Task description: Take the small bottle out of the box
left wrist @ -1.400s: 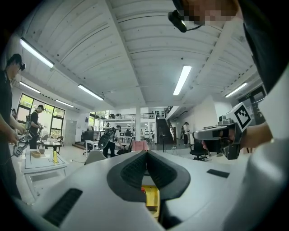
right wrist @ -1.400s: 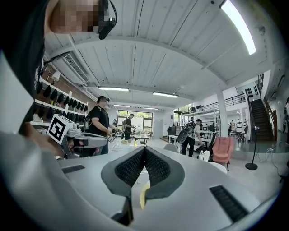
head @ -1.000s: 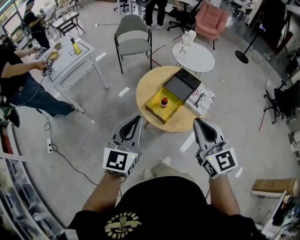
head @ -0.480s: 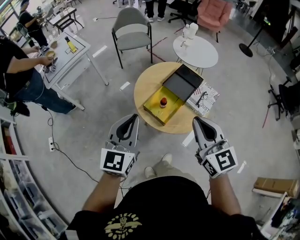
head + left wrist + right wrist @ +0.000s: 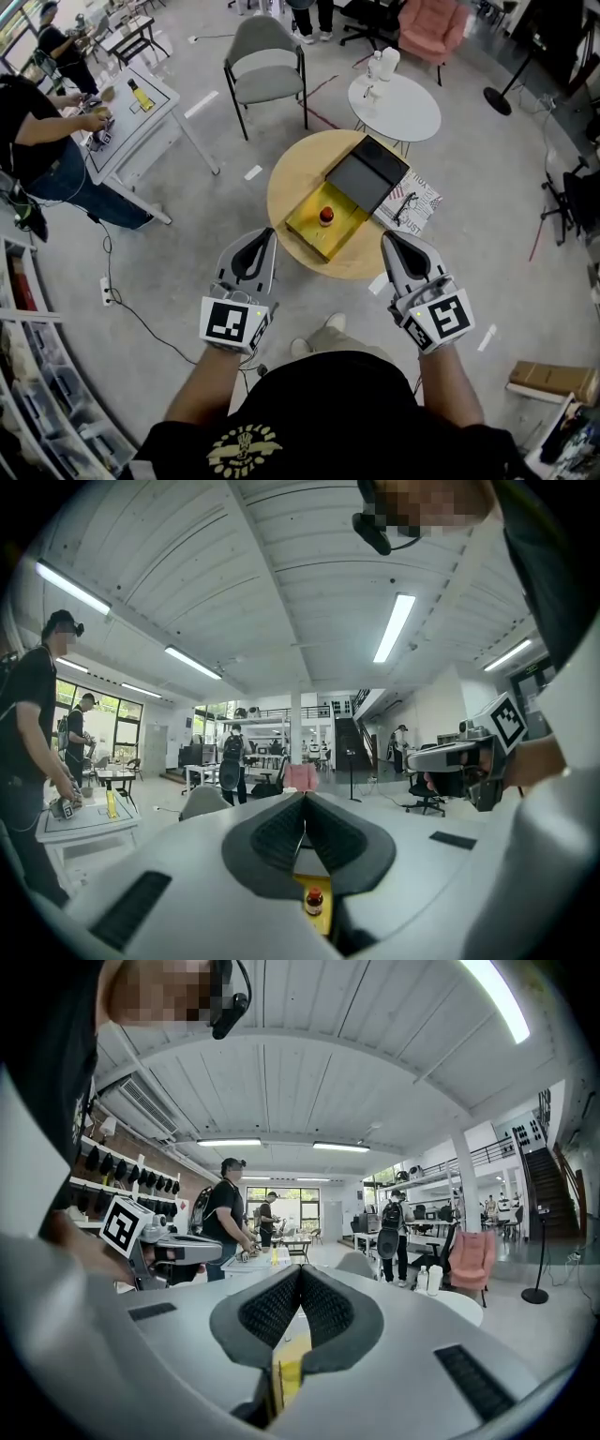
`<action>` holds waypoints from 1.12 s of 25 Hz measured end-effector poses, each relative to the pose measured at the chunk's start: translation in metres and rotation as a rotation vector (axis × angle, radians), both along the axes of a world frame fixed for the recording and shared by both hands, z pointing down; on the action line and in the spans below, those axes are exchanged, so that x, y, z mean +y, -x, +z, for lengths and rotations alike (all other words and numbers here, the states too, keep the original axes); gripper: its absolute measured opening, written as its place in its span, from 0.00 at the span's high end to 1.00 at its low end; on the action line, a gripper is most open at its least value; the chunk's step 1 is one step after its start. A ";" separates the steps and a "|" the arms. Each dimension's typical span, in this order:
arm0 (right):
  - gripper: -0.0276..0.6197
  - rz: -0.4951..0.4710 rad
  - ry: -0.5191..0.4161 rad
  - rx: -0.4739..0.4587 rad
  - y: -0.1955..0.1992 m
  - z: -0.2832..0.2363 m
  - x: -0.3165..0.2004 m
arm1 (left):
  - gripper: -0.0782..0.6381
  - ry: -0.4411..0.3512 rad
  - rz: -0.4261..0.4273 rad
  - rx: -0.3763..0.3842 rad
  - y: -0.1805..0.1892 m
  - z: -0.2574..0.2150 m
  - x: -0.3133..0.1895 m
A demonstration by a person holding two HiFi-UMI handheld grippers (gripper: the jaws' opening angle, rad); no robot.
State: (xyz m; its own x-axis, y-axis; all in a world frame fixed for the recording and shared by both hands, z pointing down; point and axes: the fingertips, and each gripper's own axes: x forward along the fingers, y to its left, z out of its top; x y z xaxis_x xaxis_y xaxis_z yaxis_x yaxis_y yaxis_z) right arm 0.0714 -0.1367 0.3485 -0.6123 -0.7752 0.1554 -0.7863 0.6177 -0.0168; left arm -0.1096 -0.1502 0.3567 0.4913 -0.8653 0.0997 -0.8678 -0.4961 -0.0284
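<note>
Head view: a round wooden worktop (image 5: 289, 183) carried an open yellow box (image 5: 309, 239) that lay toward its near edge, with the dark lid (image 5: 366, 171) folded back toward the far right edge. The small bottle (image 5: 325, 216), red-capped, stood upright inside the box at about the middle of the yellow tray, touched by neither tool. A printed paper (image 5: 414, 202) lay at the worktop's right edge, just beside the lid. The left hand-held gripper (image 5: 257, 236) was held off the near left edge and the right hand-held gripper (image 5: 389, 237) at the near right edge, both pointing toward the box and apart from it. Left gripper view: the jaws of the left hand-held gripper (image 5: 302, 803) were closed tip to tip on nothing, with the bottle (image 5: 313, 902) seen beyond them. Right gripper view: the right hand-held gripper (image 5: 300, 1274) was likewise closed and empty, with the box (image 5: 287, 1377) showing past its jaws.
</note>
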 end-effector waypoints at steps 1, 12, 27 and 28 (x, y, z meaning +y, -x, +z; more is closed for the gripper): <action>0.94 -0.003 -0.003 -0.002 -0.001 -0.001 -0.004 | 0.87 -0.001 -0.001 -0.003 -0.002 -0.001 -0.004; 0.94 -0.042 -0.012 -0.035 -0.018 -0.004 -0.040 | 0.87 -0.017 -0.033 -0.018 -0.023 -0.013 -0.036; 0.94 -0.159 -0.027 -0.038 -0.038 -0.007 -0.074 | 0.87 -0.031 -0.125 -0.021 -0.050 -0.019 -0.049; 0.94 -0.165 -0.025 -0.039 -0.037 -0.006 -0.074 | 0.87 -0.028 -0.129 -0.023 -0.050 -0.018 -0.048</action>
State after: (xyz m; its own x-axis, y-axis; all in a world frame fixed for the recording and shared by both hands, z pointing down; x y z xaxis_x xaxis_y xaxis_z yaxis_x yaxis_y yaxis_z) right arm 0.1085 -0.2109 0.3420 -0.7370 -0.6668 0.1107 -0.6729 0.7392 -0.0280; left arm -0.0599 -0.1985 0.3384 0.3738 -0.9236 0.0850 -0.9232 -0.3793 -0.0615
